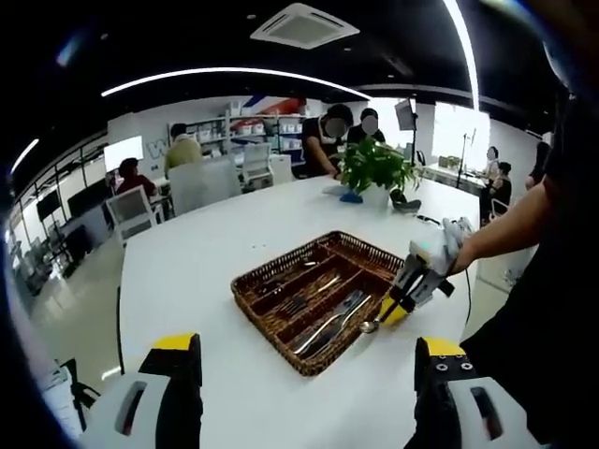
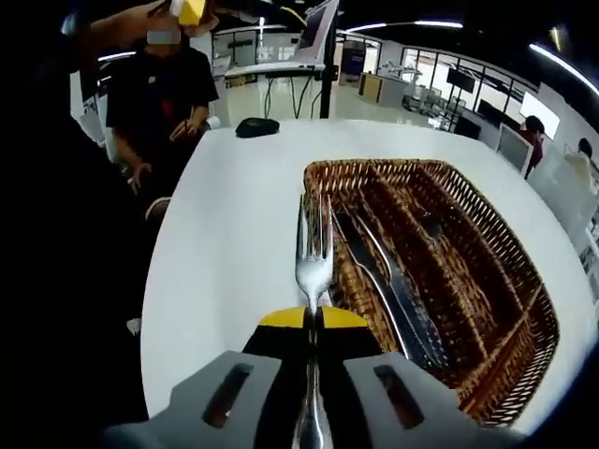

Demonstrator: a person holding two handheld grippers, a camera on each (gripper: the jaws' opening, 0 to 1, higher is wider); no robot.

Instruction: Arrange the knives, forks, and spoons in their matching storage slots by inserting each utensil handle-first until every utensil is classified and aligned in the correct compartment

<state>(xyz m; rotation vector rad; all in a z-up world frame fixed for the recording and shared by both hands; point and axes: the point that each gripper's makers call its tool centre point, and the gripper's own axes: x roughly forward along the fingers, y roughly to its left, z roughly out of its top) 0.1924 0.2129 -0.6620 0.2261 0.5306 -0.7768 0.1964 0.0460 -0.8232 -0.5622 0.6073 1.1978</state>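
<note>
My right gripper [image 2: 314, 323] is clenched on a shiny steel fork [image 2: 314, 253], tines pointing away at the frame's centre, so the handle end stays buried between my jaws. The brown woven wicker cutlery tray [image 2: 524, 309] lies to the right of the fork on the white table [image 2: 234, 234], knives already in its nearest slot. My left gripper [image 1: 309, 374] hangs released at the frame's bottom, clear of the tray.
</note>
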